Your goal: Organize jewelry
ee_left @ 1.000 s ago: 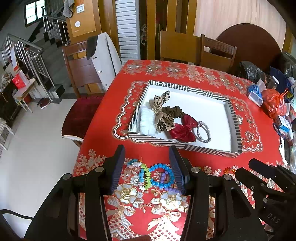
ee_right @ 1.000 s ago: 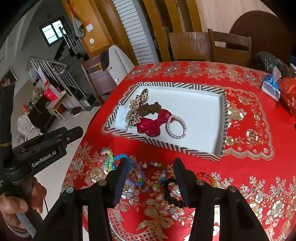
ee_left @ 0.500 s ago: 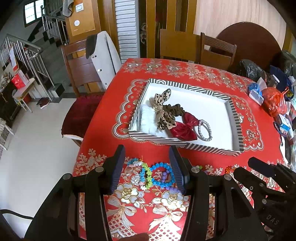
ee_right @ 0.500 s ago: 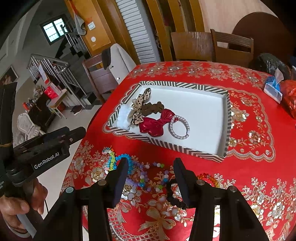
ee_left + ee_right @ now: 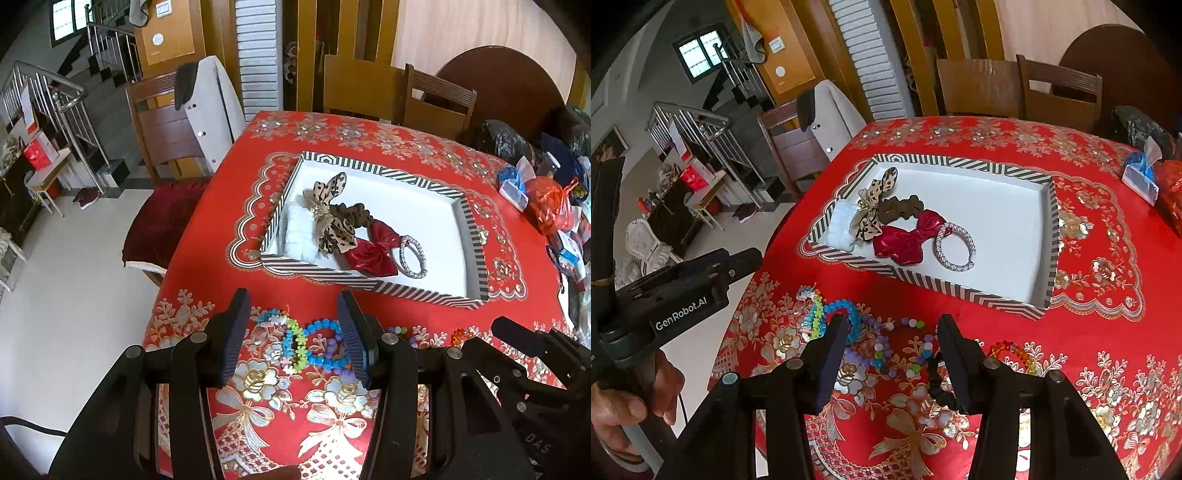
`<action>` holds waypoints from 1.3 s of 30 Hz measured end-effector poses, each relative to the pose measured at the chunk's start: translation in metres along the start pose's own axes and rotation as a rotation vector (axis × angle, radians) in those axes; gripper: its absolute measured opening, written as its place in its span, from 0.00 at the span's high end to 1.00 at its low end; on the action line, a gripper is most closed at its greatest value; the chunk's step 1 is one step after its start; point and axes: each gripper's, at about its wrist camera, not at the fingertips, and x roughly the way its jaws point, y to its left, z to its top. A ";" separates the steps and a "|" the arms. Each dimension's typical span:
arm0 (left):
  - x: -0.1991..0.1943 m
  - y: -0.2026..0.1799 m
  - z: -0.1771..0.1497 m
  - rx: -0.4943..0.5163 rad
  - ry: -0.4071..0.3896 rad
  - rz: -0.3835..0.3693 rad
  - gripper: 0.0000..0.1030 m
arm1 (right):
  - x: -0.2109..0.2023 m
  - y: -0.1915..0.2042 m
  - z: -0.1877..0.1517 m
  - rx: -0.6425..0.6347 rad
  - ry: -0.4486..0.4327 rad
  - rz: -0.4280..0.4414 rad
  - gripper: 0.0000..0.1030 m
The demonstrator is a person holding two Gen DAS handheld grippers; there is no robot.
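In the left wrist view, the left tool (image 5: 291, 332) hides part of the blue bead bracelet (image 5: 325, 343) behind its right finger. In the right wrist view, the right tool (image 5: 892, 350) covers part of the black scrunchie (image 5: 938, 384). The desk (image 5: 1108, 295) is cut off at the right edge, and the person's hand (image 5: 624, 410) at the left edge.

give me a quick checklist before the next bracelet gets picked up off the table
1. Left claw open and empty: ok.
2. Blue bead bracelet lies between the left claw's fingers: ok.
3. Blue bracelet free of its neighbours: not ok, the green flower bracelet overlaps it.
4. Right claw open and empty: ok.
5. Striped tray has bare white floor on its right side: ok.
6. Whether the left fingers touch the tablecloth: cannot tell.
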 end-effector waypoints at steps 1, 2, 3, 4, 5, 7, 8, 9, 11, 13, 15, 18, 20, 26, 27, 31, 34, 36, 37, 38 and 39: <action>0.000 0.000 -0.001 -0.002 0.000 -0.001 0.53 | 0.000 0.000 0.000 -0.001 0.002 0.000 0.53; 0.000 0.000 0.000 -0.001 -0.001 -0.001 0.53 | 0.000 0.001 -0.001 -0.002 0.003 0.001 0.53; 0.000 0.000 0.000 0.001 -0.001 0.000 0.53 | 0.000 0.002 -0.001 -0.003 0.004 0.001 0.53; 0.000 0.000 0.000 0.002 0.000 0.000 0.53 | 0.000 0.002 -0.001 -0.004 0.004 0.002 0.53; 0.000 0.001 0.000 0.002 0.002 0.000 0.53 | 0.000 0.002 -0.001 -0.006 0.003 0.002 0.53; 0.000 0.001 -0.002 0.001 0.003 -0.001 0.53 | 0.000 0.003 -0.001 -0.007 0.003 0.001 0.53; -0.001 0.001 -0.002 0.001 0.002 -0.001 0.53 | 0.000 0.002 -0.002 -0.008 0.003 0.001 0.53; -0.001 0.001 -0.002 0.001 0.003 0.000 0.53 | 0.000 0.002 -0.002 -0.007 0.004 0.001 0.53; -0.001 0.001 -0.002 -0.001 0.004 0.000 0.53 | 0.000 0.002 -0.002 -0.006 0.004 0.001 0.53; -0.001 0.003 -0.003 -0.002 0.004 0.002 0.53 | 0.000 0.003 -0.002 -0.005 0.006 0.002 0.53; -0.001 0.003 -0.004 -0.003 0.005 0.002 0.53 | 0.001 0.004 -0.003 -0.008 0.010 0.001 0.53; 0.000 0.004 -0.005 -0.004 0.009 0.003 0.53 | 0.003 0.006 -0.003 -0.011 0.013 0.002 0.53; 0.001 0.004 -0.006 -0.003 0.012 0.003 0.53 | 0.003 0.006 -0.002 -0.014 0.015 0.002 0.53; 0.002 0.007 -0.006 -0.005 0.022 0.006 0.53 | 0.007 0.007 -0.002 -0.017 0.025 0.005 0.53; 0.002 0.008 -0.006 -0.006 0.023 0.007 0.53 | 0.008 0.008 -0.002 -0.018 0.028 0.006 0.53; 0.003 0.010 -0.007 -0.007 0.024 0.010 0.53 | 0.011 0.010 -0.002 -0.025 0.035 0.009 0.53; 0.004 0.011 -0.008 -0.008 0.025 0.012 0.53 | 0.013 0.011 -0.003 -0.029 0.039 0.010 0.52; 0.004 0.012 -0.008 -0.006 0.024 0.011 0.53 | 0.014 0.012 -0.003 -0.029 0.041 0.011 0.52; 0.004 0.012 -0.008 -0.005 0.025 0.012 0.53 | 0.014 0.011 -0.003 -0.029 0.043 0.011 0.52; 0.005 0.012 -0.009 -0.003 0.027 0.013 0.53 | 0.015 0.012 -0.003 -0.030 0.044 0.011 0.52; 0.005 0.013 -0.008 -0.002 0.028 0.012 0.53 | 0.015 0.012 -0.003 -0.030 0.046 0.011 0.52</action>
